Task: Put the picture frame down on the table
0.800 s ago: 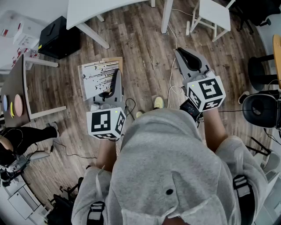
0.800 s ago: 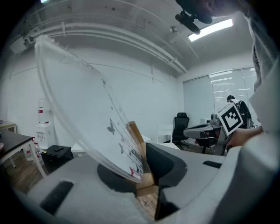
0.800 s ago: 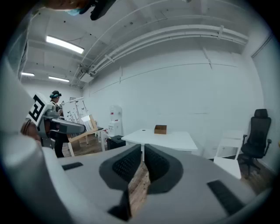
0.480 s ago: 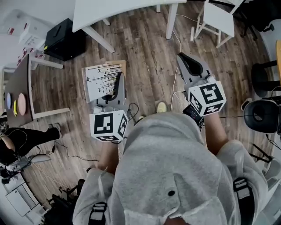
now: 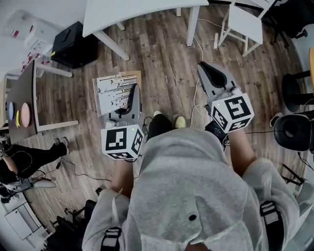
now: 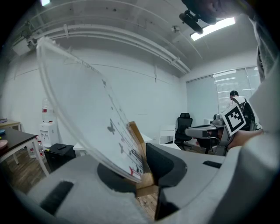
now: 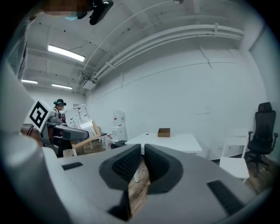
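Between left gripper (image 6: 146, 174) jaws sits the picture frame (image 5: 113, 91).

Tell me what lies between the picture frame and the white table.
Only bare wood floor separates the picture frame from the white table, seen in the head view.

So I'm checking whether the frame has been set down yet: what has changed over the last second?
The person has moved toward the white table, which now shows more fully at the top of the head view. Nothing was taken or let go. The left gripper stays shut on the picture frame, carried above the floor. The right gripper stays shut with nothing in it.
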